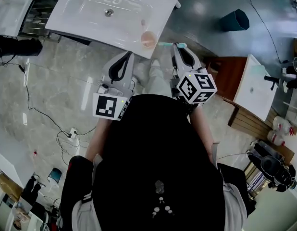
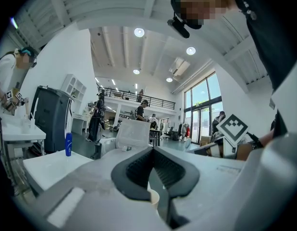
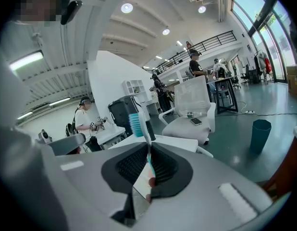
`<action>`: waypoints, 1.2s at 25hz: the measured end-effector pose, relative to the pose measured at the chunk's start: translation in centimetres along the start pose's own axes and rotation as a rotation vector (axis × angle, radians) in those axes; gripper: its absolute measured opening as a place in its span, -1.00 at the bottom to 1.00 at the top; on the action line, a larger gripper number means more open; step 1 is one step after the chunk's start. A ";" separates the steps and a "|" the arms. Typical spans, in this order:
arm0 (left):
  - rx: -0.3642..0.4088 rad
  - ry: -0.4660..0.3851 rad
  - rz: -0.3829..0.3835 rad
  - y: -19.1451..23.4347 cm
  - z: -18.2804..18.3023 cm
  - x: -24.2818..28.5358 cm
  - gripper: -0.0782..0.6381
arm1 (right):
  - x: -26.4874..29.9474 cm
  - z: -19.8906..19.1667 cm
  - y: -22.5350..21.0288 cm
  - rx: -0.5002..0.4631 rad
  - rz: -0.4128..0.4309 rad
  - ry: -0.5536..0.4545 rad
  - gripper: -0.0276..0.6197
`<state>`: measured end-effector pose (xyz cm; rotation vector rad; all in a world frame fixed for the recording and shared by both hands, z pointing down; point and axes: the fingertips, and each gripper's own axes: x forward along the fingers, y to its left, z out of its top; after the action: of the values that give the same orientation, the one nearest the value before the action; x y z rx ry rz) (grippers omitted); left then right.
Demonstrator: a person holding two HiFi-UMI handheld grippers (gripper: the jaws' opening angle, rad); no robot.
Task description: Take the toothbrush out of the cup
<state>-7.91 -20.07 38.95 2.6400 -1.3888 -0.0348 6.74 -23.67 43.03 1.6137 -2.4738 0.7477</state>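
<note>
The pink cup (image 1: pixel 147 38) stands on the front right corner of the white sink (image 1: pixel 81 11). My right gripper (image 1: pixel 179 47) hovers just right of the cup, off the sink's edge, and is shut on the toothbrush (image 1: pixel 166 45). In the right gripper view, the brush's white neck and teal bristle head (image 3: pixel 137 124) stick out past the closed jaws of the right gripper (image 3: pixel 149 153). My left gripper (image 1: pixel 126 57) hangs below the sink's front edge, left of the cup. Its jaws meet at the tip (image 2: pixel 151 150) and hold nothing. A pale cup rim (image 2: pixel 153 197) shows through the gap behind them.
A dark teal bin (image 1: pixel 235 19) stands on the grey floor at the upper right. A wooden stand with a second white basin (image 1: pixel 254 88) is to the right. Cables and a power strip (image 1: pixel 71 133) lie on the floor at the left. Other people work in the background.
</note>
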 end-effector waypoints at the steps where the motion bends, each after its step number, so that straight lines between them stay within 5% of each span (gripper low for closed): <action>1: 0.004 -0.004 -0.001 0.0 0.1 -0.1 -0.78 | -0.4 0.4 0.2 -0.001 -0.003 -0.013 -0.83; 11: 0.048 -0.025 -0.010 0.0 1.1 -0.8 -0.78 | -4.0 3.5 1.6 -0.027 -0.008 -0.138 -0.83; 30: 0.082 -0.111 0.063 2.3 6.6 -2.2 -0.78 | -4.5 6.7 4.9 -0.055 0.074 -0.204 -0.83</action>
<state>-11.66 -20.41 32.65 2.6963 -1.5398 -0.1214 5.65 -21.34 33.98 1.6633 -2.6813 0.5420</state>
